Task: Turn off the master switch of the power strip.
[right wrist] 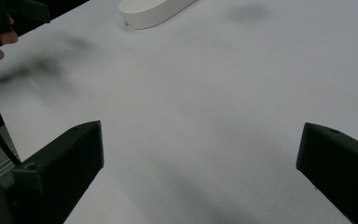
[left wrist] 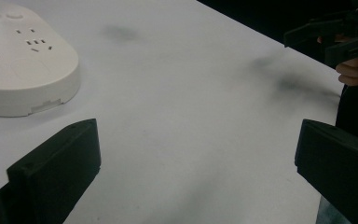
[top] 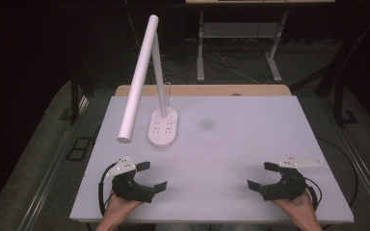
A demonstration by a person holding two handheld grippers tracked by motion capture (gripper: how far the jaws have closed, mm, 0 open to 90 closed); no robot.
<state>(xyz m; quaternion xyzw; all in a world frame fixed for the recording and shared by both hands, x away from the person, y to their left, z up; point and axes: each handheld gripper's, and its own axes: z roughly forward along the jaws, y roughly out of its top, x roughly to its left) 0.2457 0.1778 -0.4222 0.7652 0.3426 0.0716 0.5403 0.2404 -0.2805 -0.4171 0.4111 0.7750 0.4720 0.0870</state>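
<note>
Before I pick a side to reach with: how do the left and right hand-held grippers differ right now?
The left hand-held gripper sits nearer the white desk lamp's socket base; the right hand-held gripper sits farther off. Both rest open and empty on the white table.

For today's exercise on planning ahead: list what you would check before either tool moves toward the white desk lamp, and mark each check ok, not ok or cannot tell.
1. Left tool open, nothing between its jaws: ok.
2. Right tool open and holding nothing: ok.
3. Desk lamp upright on its socket base: ok.
4. Bare table between the left tool and the base: ok.
5. Lamp plugged in: cannot tell.
6. Lamp head overhangs the left tool's side and could be bumped: not ok.
</note>
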